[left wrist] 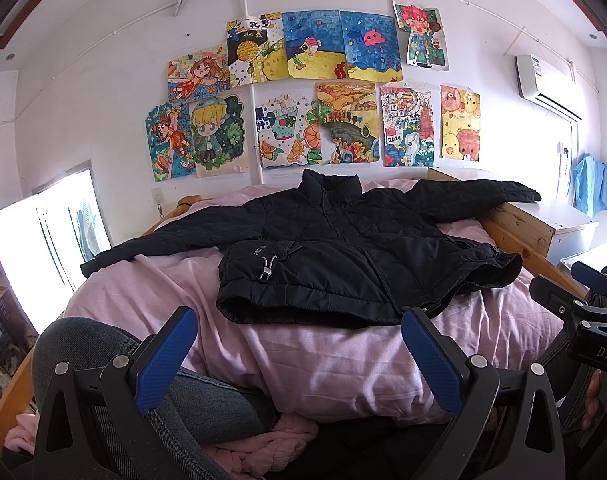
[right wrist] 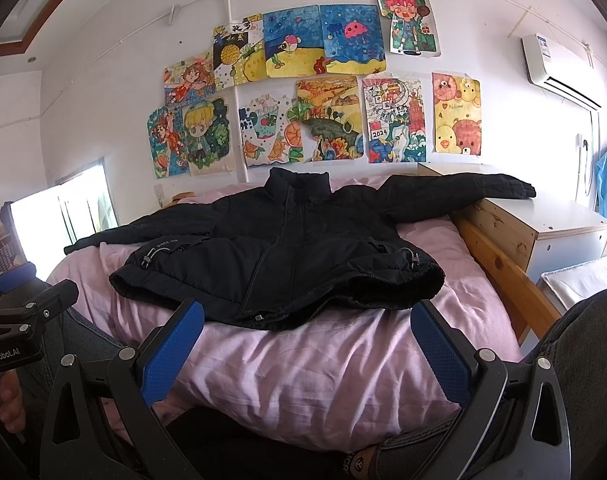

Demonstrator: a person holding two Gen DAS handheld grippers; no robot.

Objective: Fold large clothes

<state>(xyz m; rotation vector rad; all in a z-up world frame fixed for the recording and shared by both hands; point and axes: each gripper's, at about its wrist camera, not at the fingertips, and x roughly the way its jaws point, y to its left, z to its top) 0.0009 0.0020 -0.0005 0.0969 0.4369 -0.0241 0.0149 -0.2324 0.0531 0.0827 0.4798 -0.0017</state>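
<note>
A black padded jacket (left wrist: 343,252) (right wrist: 287,256) lies face up on a bed with a pink sheet (left wrist: 303,360) (right wrist: 323,364), collar toward the wall, hem toward me, both sleeves spread out. Its right sleeve (right wrist: 463,190) rests on a wooden cabinet. My left gripper (left wrist: 299,320) is open, held in front of the hem with nothing between its blue pads. My right gripper (right wrist: 307,316) is likewise open just short of the hem. Each gripper shows at the edge of the other's view: the right gripper (left wrist: 579,292) and the left gripper (right wrist: 27,300).
A pale wooden cabinet (right wrist: 543,224) stands at the bed's right side beside the wooden bed frame (right wrist: 499,264). Drawings (left wrist: 315,96) cover the wall behind. A bright window (left wrist: 43,248) is at left. A person's knees in jeans (left wrist: 103,352) (right wrist: 583,336) are close below the grippers.
</note>
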